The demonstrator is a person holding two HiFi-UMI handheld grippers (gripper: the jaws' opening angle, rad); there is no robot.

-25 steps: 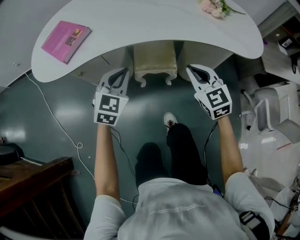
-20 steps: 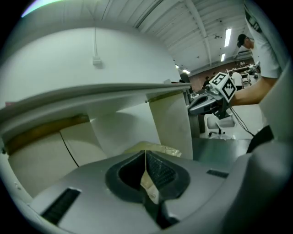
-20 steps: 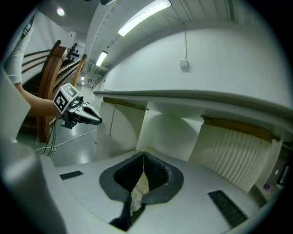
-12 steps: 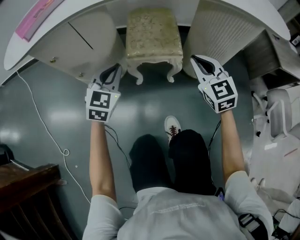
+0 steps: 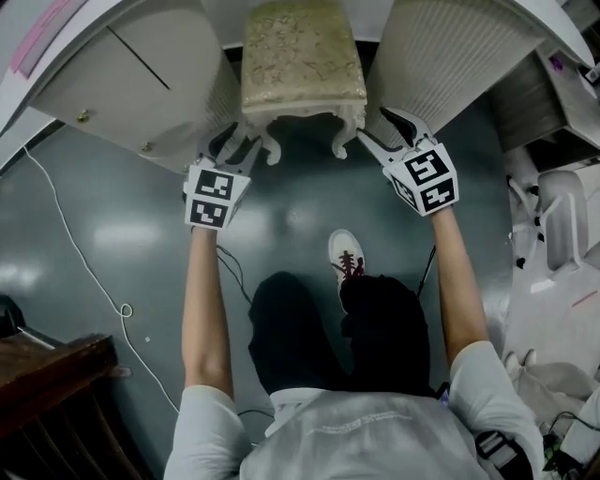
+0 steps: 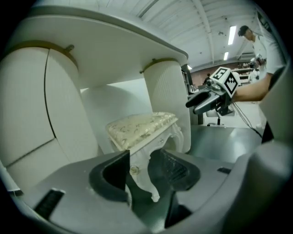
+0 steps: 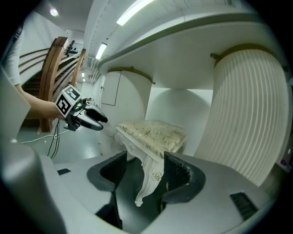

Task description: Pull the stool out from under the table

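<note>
Above a dark glossy floor point(image 5: 112, 225), the cushioned stool point(image 5: 302, 56) is sitting tucked under the white table point(image 5: 141, 75). Your left gripper point(image 5: 239, 145) and right gripper point(image 5: 375, 127) are each straddling a front leg. Their jaws have just been opening and are not pinching.

We take this for a large test hall or lab dressed with home furniture, not a lived-in room; the ceiling point(image 6: 183, 18) is high, bare and ribbed, with long strip lights point(image 7: 135, 11); the floor point(image 5: 112, 234) is glossy grey-green, workshop-style; a loose cable point(image 5: 76, 230) trails over it at nine o'clock; white machines point(image 5: 562, 216) crowd three o'clock; dark wooden furniture point(image 5: 47, 384) sits at seven o'clock; at twelve o'clock a white table point(image 5: 141, 75) with fluted pedestals and an ornate cushioned stool point(image 5: 300, 56) supply the domestic touch.
</note>
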